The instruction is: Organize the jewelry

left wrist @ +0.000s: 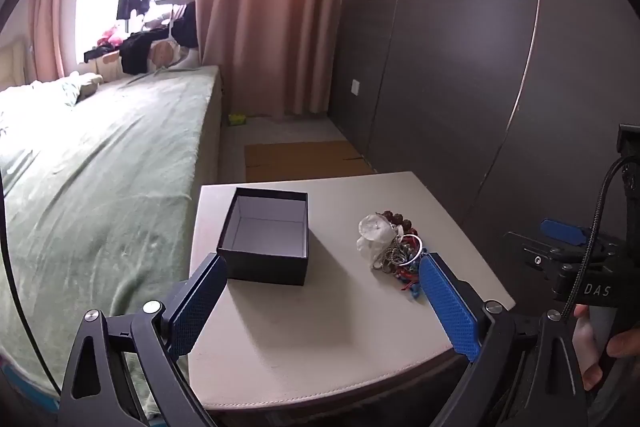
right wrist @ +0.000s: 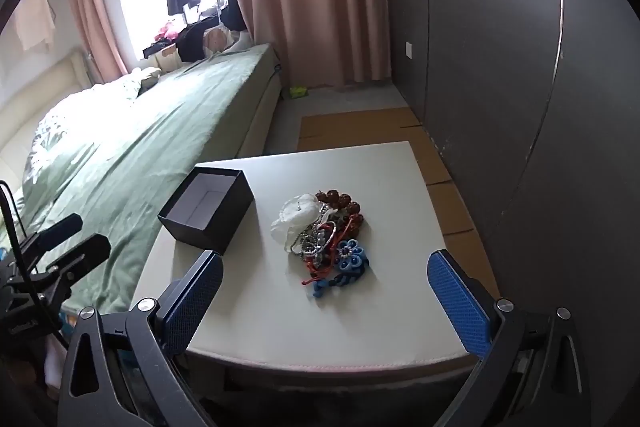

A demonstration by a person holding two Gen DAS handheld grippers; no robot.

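An open black box (left wrist: 266,239) with a white inside stands empty on the left part of a small white table (left wrist: 320,339). It also shows in the right wrist view (right wrist: 208,209). A pile of jewelry (right wrist: 324,239) lies to its right: dark red beads, a white fabric flower, silver chains, red cord and a blue flower knot. The pile shows in the left wrist view (left wrist: 394,247) too. My left gripper (left wrist: 322,265) is open and empty above the table's near side. My right gripper (right wrist: 326,263) is open and empty, near the pile's front.
A bed with a green sheet (left wrist: 100,167) runs along the table's left side. A dark wardrobe wall (left wrist: 480,67) stands to the right. Flat cardboard (right wrist: 360,125) lies on the floor beyond the table. Pink curtains (left wrist: 272,7) hang at the back.
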